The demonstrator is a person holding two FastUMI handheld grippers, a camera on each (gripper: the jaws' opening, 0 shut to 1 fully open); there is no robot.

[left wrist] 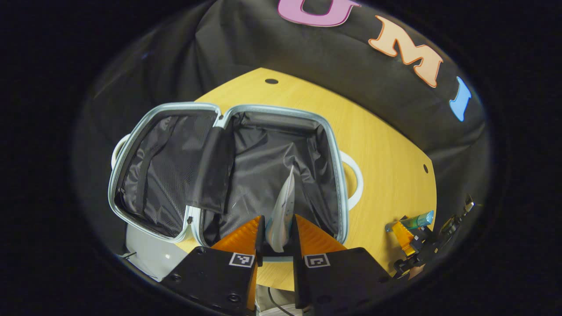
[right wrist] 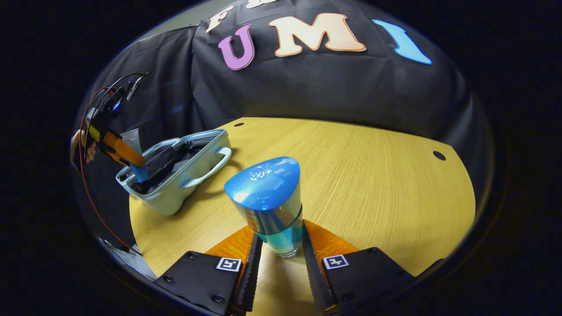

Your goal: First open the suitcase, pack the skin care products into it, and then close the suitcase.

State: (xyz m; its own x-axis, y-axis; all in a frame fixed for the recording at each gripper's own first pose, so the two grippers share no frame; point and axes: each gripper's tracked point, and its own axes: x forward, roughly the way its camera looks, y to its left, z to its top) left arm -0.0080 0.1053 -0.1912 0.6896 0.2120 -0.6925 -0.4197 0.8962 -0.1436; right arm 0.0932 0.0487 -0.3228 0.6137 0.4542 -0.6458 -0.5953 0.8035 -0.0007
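The light-blue suitcase (left wrist: 272, 108) lies open on the wooden table, its black lining showing in both halves. My left gripper (left wrist: 279, 232) hangs over the right half, shut on a white tube (left wrist: 283, 206) that points down into the case. In the right gripper view the same suitcase (right wrist: 193, 180) sits at the left with the left gripper (right wrist: 131, 160) and its tube above it. My right gripper (right wrist: 281, 250) is shut on the lower part of a clear bottle with a glossy blue cap (right wrist: 268, 193). That right gripper (left wrist: 415, 243) and bottle (left wrist: 417, 219) also appear at the table's right edge.
The round wooden table (right wrist: 373, 184) has small dark holes near its far rim. The case's pale handle (left wrist: 358, 180) sticks out on its right side. A white object (left wrist: 149, 254) sits low beside the case's near left corner. Black cloth walls surround the table.
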